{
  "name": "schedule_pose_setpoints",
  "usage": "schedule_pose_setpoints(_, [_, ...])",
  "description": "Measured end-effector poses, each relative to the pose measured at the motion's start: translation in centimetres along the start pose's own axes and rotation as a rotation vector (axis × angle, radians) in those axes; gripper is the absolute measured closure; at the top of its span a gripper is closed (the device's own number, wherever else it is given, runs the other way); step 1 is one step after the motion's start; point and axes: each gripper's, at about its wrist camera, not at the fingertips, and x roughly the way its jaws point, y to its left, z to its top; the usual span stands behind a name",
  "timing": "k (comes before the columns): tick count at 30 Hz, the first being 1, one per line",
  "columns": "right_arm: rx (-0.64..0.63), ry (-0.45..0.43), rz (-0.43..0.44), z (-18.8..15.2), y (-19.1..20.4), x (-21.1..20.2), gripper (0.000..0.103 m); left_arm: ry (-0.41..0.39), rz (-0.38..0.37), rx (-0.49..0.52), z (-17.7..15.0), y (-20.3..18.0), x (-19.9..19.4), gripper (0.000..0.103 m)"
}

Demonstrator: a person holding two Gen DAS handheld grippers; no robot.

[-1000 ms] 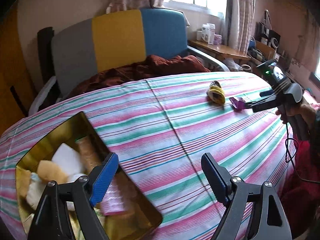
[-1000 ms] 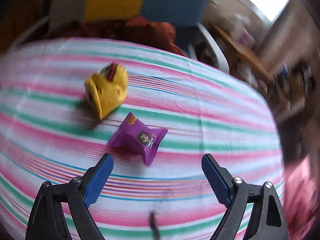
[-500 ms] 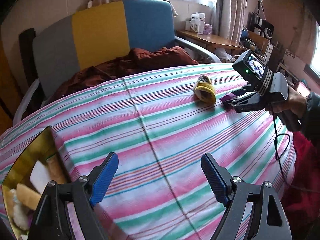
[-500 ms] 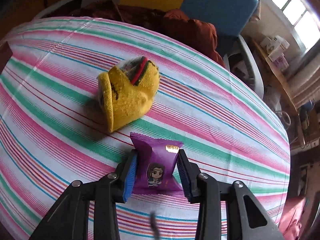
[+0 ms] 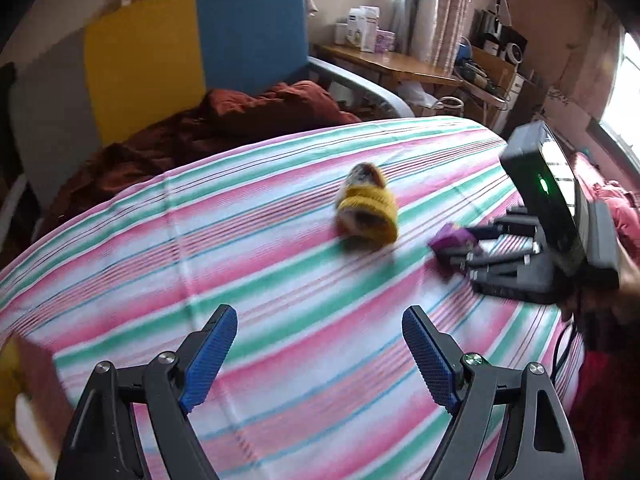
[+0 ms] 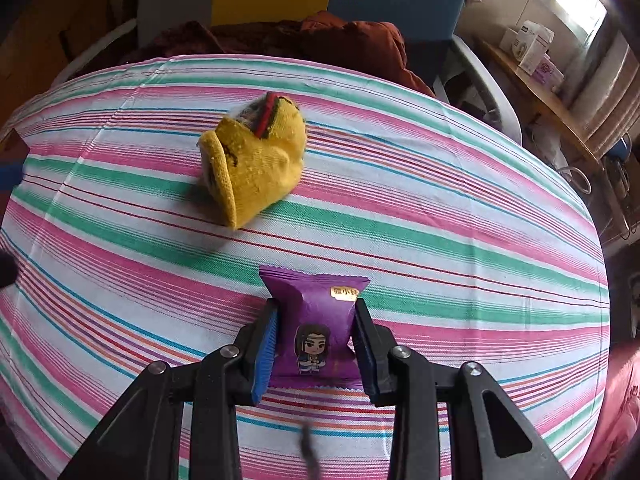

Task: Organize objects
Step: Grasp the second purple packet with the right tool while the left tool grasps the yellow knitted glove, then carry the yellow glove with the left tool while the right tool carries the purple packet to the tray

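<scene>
Right gripper (image 6: 316, 344) clamped on small purple crinkly foil snack packet (image 6: 318, 332), low over striped tablecloth (image 6: 440, 240): light, puffy, slippery, best pinched across its middle. Beyond, soft yellow knitted sock (image 6: 256, 168). Left gripper (image 5: 320, 360) wide, empty; only its view shows right gripper's housing.

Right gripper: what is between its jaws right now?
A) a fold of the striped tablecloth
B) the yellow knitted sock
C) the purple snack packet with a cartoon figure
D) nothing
C: in the right wrist view the right gripper has its blue pads pressed on both sides of the purple snack packet, while the yellow knitted sock lies apart on the cloth.
</scene>
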Motion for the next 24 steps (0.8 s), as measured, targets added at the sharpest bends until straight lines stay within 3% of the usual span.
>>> schedule_pose_setpoints(12, [0.021,0.015,0.000,-0.1,-0.3,-0.4,0.068,0.005,-0.080,0.019,8.1,-2.7,8.1,0.018])
schedule_pose_setpoints(16, [0.020,0.014,0.008,-0.1,-0.4,-0.3,0.068,0.041,-0.023,0.053,9.0,-3.5,11.6,0.020])
schedule_pose_setpoints(19, [0.006,0.010,0.002,0.3,0.0,0.1,0.068,0.089,-0.047,0.013,9.4,-3.0,13.7,0.040])
schedule_pose_setpoints(20, [0.007,0.008,0.004,0.2,0.0,0.1,0.068,0.107,-0.075,-0.010,9.2,-2.7,14.1,0.057])
schedule_pose_setpoints(24, [-0.008,-0.010,0.002,0.1,0.0,0.3,0.068,0.078,-0.090,-0.059,7.7,-1.6,12.7,0.066])
